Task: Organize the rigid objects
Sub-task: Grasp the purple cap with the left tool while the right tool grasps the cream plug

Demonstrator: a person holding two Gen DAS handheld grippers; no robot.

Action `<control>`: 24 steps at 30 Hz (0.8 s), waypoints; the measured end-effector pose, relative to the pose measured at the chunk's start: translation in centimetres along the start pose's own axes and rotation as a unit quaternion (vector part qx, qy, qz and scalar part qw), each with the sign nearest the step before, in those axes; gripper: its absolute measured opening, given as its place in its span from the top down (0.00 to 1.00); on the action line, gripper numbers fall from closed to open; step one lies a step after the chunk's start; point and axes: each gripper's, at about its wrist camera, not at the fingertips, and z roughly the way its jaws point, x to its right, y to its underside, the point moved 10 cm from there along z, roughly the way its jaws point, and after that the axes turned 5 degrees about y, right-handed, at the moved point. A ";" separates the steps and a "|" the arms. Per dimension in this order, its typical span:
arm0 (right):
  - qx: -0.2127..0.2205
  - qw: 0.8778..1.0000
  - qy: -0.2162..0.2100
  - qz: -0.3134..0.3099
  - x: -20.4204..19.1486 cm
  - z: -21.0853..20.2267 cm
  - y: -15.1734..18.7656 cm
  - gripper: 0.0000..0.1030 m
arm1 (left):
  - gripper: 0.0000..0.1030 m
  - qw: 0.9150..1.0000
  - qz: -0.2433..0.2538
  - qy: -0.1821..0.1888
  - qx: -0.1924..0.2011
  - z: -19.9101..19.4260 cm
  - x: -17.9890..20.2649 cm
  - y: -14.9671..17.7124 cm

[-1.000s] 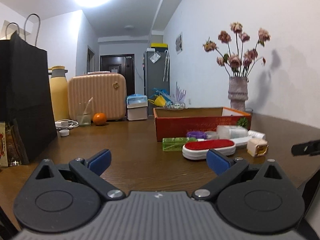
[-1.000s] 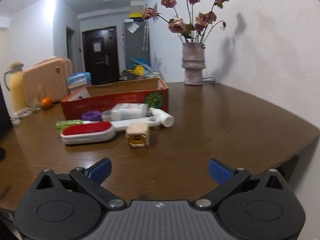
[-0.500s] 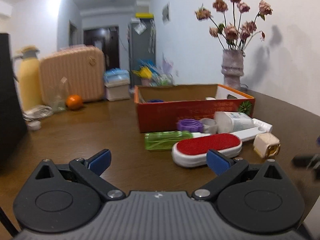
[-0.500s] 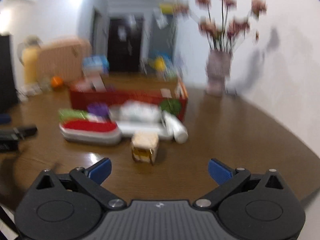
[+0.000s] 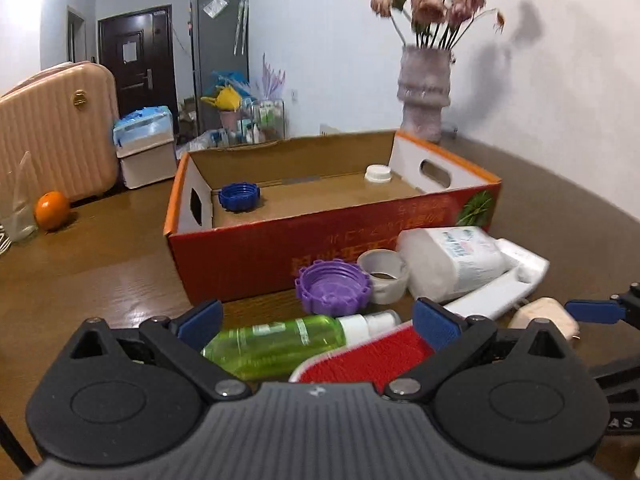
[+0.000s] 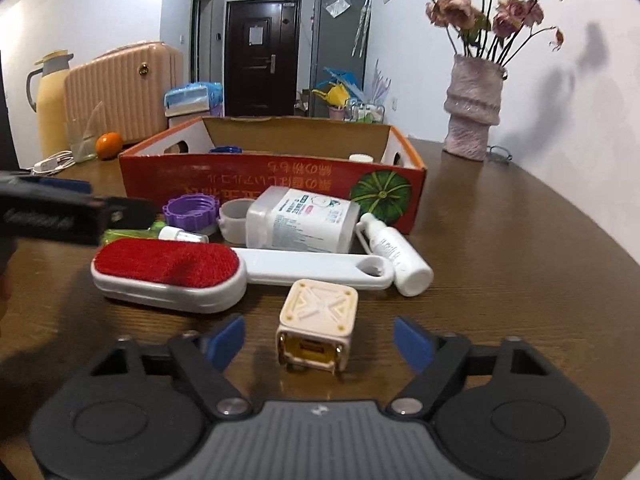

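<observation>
right hand-held gripper (image 6: 318, 338): jaws closing, pads clear | cream cube (image 6: 316, 316): on surface between its fingers; probably light, stiff, smooth; grip flat sides | left hand-held gripper (image 5: 316, 322): open above green bottle (image 5: 276, 342)

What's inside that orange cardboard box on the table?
Inside the box, a blue cap sits near the left end and a white cap in the far right corner. The rest of the visible floor looks bare; the front wall hides the nearest strip.
</observation>
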 end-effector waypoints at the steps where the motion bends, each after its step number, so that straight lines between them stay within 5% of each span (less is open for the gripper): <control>1: -0.001 1.000 0.000 0.001 0.0 0.4 -0.1 0.35 | 0.03 1.000 0.003 0.000 -0.003 0.6 0.0 -0.1; 4: -0.002 1.000 -0.006 0.014 0.2 1.2 -0.5 0.47 | 0.09 1.000 0.005 0.001 -0.013 2.5 -0.1 -0.7; 10: -0.016 0.999 -0.025 0.040 1.3 2.5 -0.5 0.60 | 0.39 0.998 -0.008 0.024 -0.065 5.4 0.0 -0.3; 17: -0.019 0.999 -0.024 0.040 1.7 3.1 -0.6 0.63 | 0.48 0.997 0.005 0.027 -0.075 6.3 0.9 -0.1; 24: -0.013 0.999 -0.019 0.048 1.9 2.6 -0.4 0.63 | 0.49 0.999 0.021 0.007 -0.033 2.9 1.5 -0.4</control>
